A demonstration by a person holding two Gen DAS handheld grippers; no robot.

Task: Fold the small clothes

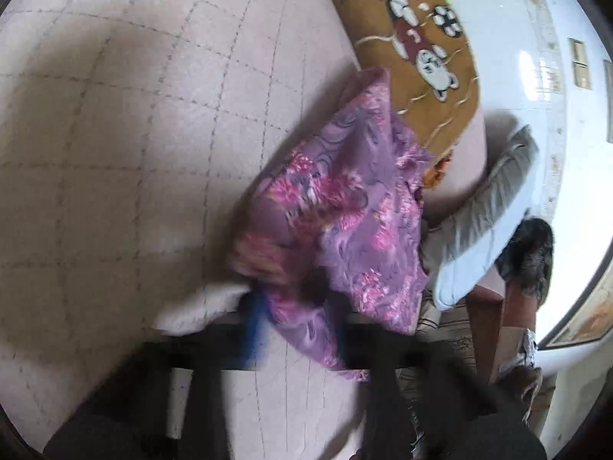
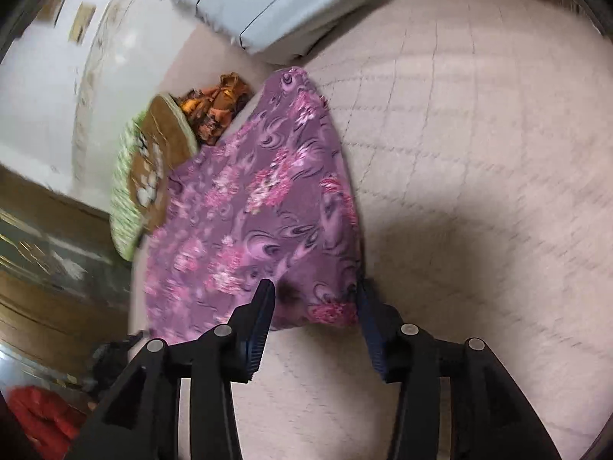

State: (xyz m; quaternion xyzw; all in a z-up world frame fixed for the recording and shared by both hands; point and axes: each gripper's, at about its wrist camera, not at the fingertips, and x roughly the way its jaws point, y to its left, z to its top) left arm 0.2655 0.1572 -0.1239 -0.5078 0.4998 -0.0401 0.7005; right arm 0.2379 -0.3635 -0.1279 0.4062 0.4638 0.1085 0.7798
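Item: purple floral garment (image 2: 260,207), small, lying flat on a pale quilted bed cover (image 2: 459,153), its far end beside a brown cartoon-print cushion (image 2: 161,142) and near an orange crumpled cloth (image 2: 218,103). Right gripper (image 2: 318,306): jaws apart, astride the garment's near hem, blue pads clear of the fabric; nothing gripped. Left gripper (image 1: 283,306): badly blurred in its own view; it appears nearly shut with a fold of the garment's corner at its tips, though whether the cloth is pinched cannot be told. Step in hand, as judged: a fold has been laid and the hem is being let go. Next move would call for freeing the left tips, then taking a fresh edge with both tools for the next fold, keeping the layers square. Surroundings: folded pale-blue bedding (image 2: 276,4) at the far side of the bed, a grey striped cloth (image 1: 494,199), white wall (image 2: 49,88), wooden furniture (image 2: 46,268) beside the bed, something red (image 2: 42,418) low at the left.
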